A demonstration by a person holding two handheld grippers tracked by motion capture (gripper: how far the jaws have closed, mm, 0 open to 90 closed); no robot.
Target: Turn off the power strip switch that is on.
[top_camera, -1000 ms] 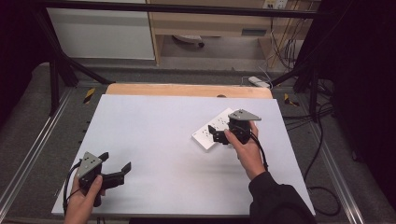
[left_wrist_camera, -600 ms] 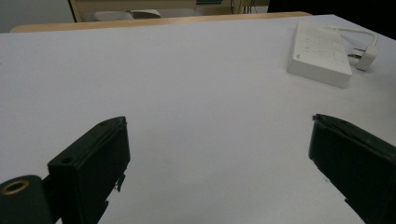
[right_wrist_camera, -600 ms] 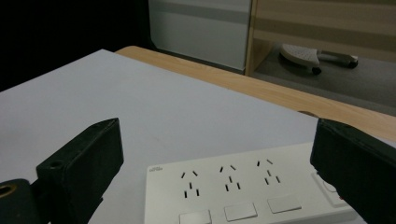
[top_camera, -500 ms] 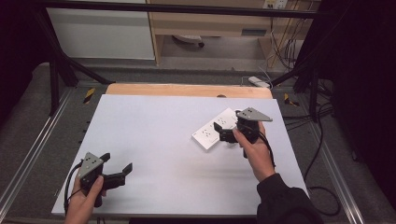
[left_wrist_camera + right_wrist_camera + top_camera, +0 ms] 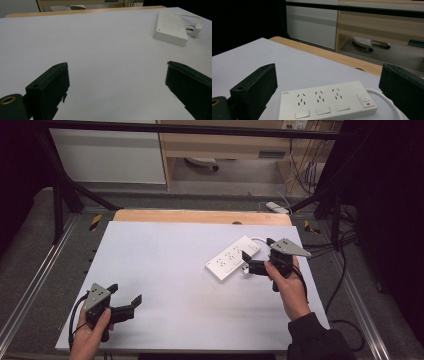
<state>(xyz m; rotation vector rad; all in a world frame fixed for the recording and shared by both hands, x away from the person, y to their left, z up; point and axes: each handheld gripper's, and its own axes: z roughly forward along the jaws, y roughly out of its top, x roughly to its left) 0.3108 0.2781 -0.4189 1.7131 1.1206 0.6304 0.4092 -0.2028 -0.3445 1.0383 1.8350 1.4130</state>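
**Item: right gripper lining up on the power strip**

You are holding the right gripper (image 5: 256, 261) with jaws spread wide, empty, just beside the power strip (image 5: 234, 258) and facing its socket side. The strip is lying flat, its cable (image 5: 384, 98) trailing off the switch end. Judged advice: be squaring both jaws across its short width, level. Your left gripper (image 5: 125, 300) is sitting spread and empty, well apart from the strip.

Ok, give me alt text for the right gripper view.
A white plastic power strip with three outlets and a switch lies on a white table, between the right tool's two open black jaws. A wooden edge lies behind.
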